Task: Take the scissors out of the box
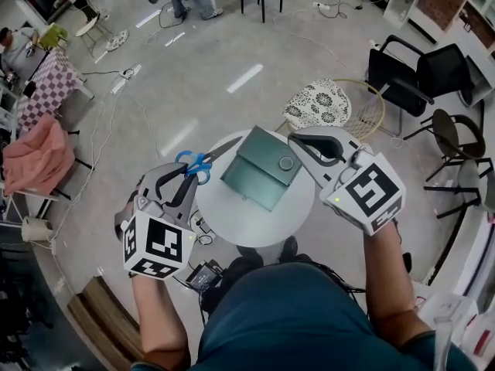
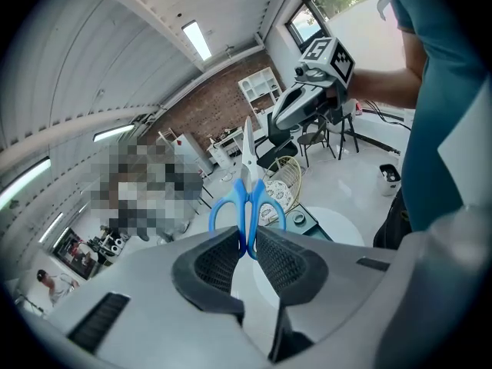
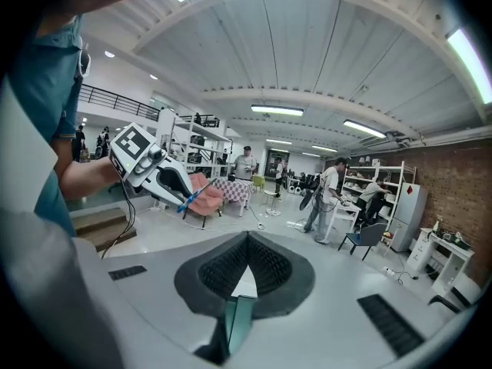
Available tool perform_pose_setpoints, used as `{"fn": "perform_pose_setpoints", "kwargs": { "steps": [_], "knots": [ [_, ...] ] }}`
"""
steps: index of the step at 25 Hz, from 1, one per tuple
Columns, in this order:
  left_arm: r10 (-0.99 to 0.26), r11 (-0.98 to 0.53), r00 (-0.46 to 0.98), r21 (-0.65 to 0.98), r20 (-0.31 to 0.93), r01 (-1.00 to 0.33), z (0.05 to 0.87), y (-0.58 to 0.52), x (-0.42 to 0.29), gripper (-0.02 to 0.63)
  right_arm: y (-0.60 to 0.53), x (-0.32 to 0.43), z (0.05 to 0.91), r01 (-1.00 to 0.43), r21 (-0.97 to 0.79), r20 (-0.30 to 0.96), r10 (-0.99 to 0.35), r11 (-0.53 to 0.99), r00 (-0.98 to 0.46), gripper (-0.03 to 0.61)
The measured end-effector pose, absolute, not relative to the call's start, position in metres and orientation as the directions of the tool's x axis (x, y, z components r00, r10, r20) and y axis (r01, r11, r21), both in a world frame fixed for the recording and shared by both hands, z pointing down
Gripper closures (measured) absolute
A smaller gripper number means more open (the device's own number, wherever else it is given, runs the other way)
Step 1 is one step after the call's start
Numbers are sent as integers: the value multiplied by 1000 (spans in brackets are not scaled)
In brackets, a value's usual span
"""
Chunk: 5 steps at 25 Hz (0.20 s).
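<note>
Round desk (image 1: 255,226) sits under the box (image 1: 259,172); right hand-held gripper (image 1: 298,141) pinches its edge, presumably steadying it — left hand-held gripper (image 1: 188,178) holds scissors (image 1: 199,163) left of it.

Scissors (image 1: 198,163): glossy blue plastic handles, bright smooth metal blades. Box (image 1: 261,170): smooth dark green, satin sheen. Table (image 1: 249,221): smooth white, faintly glossy. Left gripper (image 2: 247,238): matt grey plastic shell, black ribbed pads (image 2: 217,261).

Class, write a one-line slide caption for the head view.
Left gripper holds blue scissors out of the green box on the round white table.
</note>
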<state>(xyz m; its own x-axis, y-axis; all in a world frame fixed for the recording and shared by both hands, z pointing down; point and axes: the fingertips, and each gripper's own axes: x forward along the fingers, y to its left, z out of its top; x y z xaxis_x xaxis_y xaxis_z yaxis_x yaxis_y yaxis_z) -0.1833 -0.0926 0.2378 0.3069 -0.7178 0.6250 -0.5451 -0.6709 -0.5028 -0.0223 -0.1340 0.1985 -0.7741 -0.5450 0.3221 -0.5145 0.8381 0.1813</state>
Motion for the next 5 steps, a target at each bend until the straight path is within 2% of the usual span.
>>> {"fn": "perform_pose_setpoints", "kwargs": {
  "steps": [5],
  "knots": [
    [-712,-677,310,-502,630,-538,234,-92,-176,528,-133,-15,194,-519,177,325,-548,836,-771,541]
  ]
}}
